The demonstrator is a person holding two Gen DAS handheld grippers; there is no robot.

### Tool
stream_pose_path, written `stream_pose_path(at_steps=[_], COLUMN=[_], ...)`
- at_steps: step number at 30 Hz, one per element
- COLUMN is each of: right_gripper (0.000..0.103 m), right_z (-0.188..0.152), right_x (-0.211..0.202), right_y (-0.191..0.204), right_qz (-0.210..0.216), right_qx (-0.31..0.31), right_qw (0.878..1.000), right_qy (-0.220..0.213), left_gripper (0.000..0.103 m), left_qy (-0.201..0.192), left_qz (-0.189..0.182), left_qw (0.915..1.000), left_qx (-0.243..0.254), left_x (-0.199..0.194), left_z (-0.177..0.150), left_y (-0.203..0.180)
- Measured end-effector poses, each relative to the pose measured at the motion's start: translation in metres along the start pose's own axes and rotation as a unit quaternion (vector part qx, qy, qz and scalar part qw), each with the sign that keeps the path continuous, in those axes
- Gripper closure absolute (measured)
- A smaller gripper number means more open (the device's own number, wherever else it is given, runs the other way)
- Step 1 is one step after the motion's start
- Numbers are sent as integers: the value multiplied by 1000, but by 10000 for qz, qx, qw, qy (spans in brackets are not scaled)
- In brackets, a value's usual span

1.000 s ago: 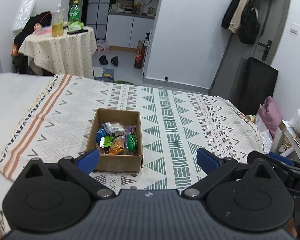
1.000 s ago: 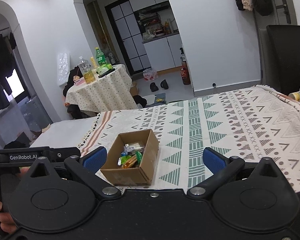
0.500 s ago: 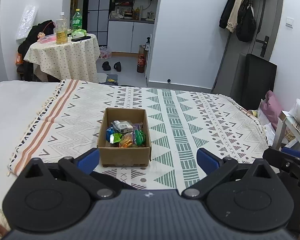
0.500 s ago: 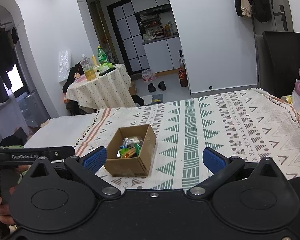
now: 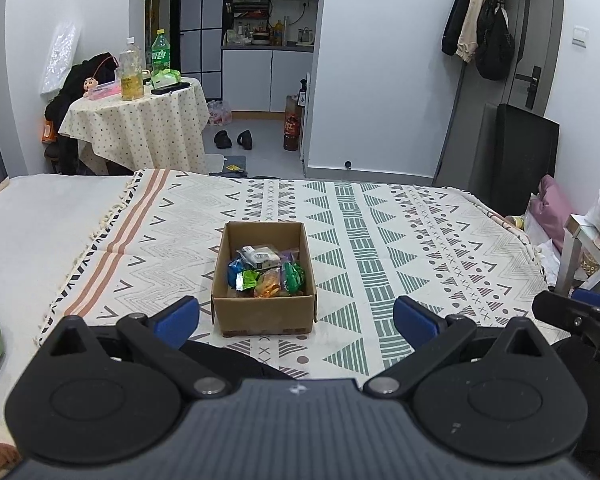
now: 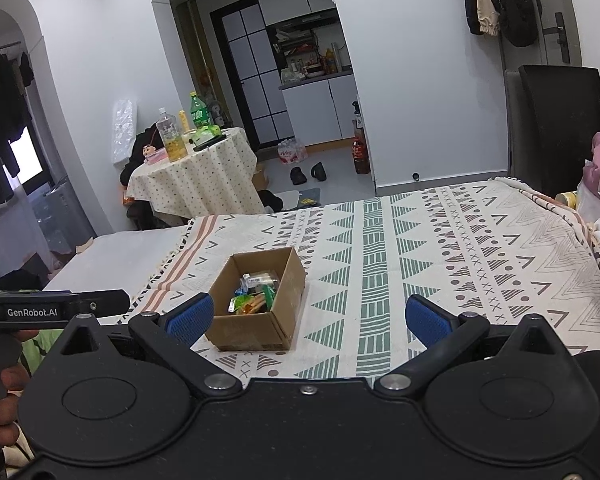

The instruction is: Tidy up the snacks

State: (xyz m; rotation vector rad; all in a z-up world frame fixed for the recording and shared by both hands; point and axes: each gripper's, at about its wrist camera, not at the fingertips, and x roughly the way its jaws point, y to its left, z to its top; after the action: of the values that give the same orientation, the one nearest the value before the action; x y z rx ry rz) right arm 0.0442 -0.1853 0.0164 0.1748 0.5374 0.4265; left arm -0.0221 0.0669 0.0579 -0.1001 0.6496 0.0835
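Note:
A brown cardboard box (image 5: 263, 314) sits on a patterned blanket (image 5: 380, 248) spread over a bed. Several wrapped snacks (image 5: 266, 270) in green, blue, orange and white lie inside it. My left gripper (image 5: 296, 316) is open, held back from the box at the bed's near edge, with nothing between its blue-padded fingers. In the right wrist view the same box (image 6: 260, 330) with its snacks (image 6: 256, 292) lies ahead and to the left. My right gripper (image 6: 308, 316) is also open and holds nothing. The left gripper's body (image 6: 52, 306) shows at that view's left edge.
A round table (image 5: 140, 120) with bottles stands beyond the bed's far left corner. A black panel (image 5: 526, 156) leans by the door at right. A pink cushion (image 5: 552, 204) and a small stand (image 5: 588, 240) crowd the bed's right side. Shoes (image 5: 234, 139) lie on the floor.
Both grippers have pulled back and risen, so the box looks smaller and more centred in the left wrist view. Both stay open; the box and snacks have not moved.

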Motion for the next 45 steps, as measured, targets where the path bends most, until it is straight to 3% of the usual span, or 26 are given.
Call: stream_pose_path(at_steps=[45], right_gripper=[0], right_z=[2], right_x=[2], right_y=[11], right_qz=[-34], right_qx=[-196], right_qw=[9998], right_qy=[49], left_gripper=[0], left_qy=[-8], left_qz=[45], left_qw=[9999], left_qx=[-91], left_x=[-2], left_z=[-2], left_y=[10])
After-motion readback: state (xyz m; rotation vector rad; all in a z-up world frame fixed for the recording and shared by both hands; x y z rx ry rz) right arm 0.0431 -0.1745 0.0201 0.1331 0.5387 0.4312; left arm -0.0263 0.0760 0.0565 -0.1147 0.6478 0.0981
